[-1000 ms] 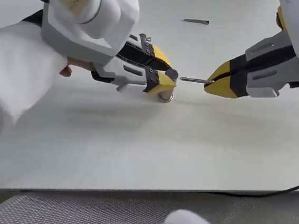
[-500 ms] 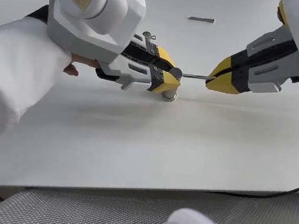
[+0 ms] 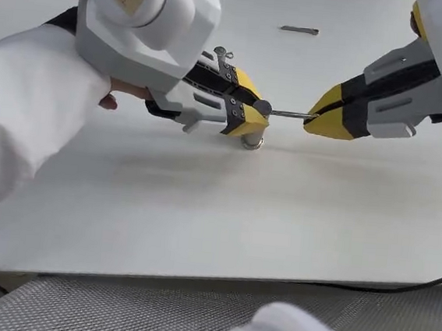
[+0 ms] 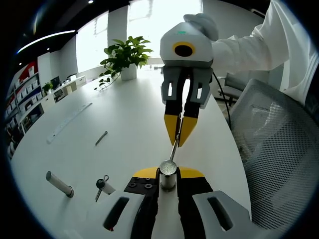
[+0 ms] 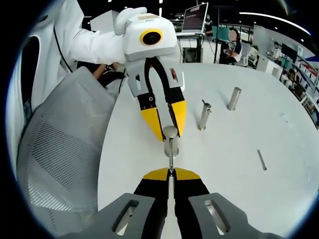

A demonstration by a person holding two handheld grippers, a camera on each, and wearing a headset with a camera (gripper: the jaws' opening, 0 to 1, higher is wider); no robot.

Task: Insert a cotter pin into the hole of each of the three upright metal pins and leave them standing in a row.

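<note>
My left gripper [image 3: 253, 122] is shut on an upright metal pin [image 3: 250, 140] whose base rests on the white table [image 3: 201, 210]. Opposite it, my right gripper [image 3: 312, 119] is shut on a cotter pin [image 3: 288, 114] held level, with its tip at the pin's head. In the left gripper view, my jaws clamp the metal pin [image 4: 168, 175] and the cotter pin [image 4: 174, 147] reaches its top. In the right gripper view, the cotter pin [image 5: 171, 158] points into the metal pin [image 5: 170, 139] between the left gripper's fingers [image 5: 150, 119].
A second metal pin [image 5: 204, 115] with a cotter pin through it stands behind, and a third bare one [image 5: 234, 98] beyond it. A loose cotter pin [image 3: 299, 30] lies farther back on the table. A mesh chair [image 3: 190, 319] is at the near edge.
The gap between the cotter pin's tip and the held metal pin has closed; the tip now meets the pin's head. In the last half second little has moved.
</note>
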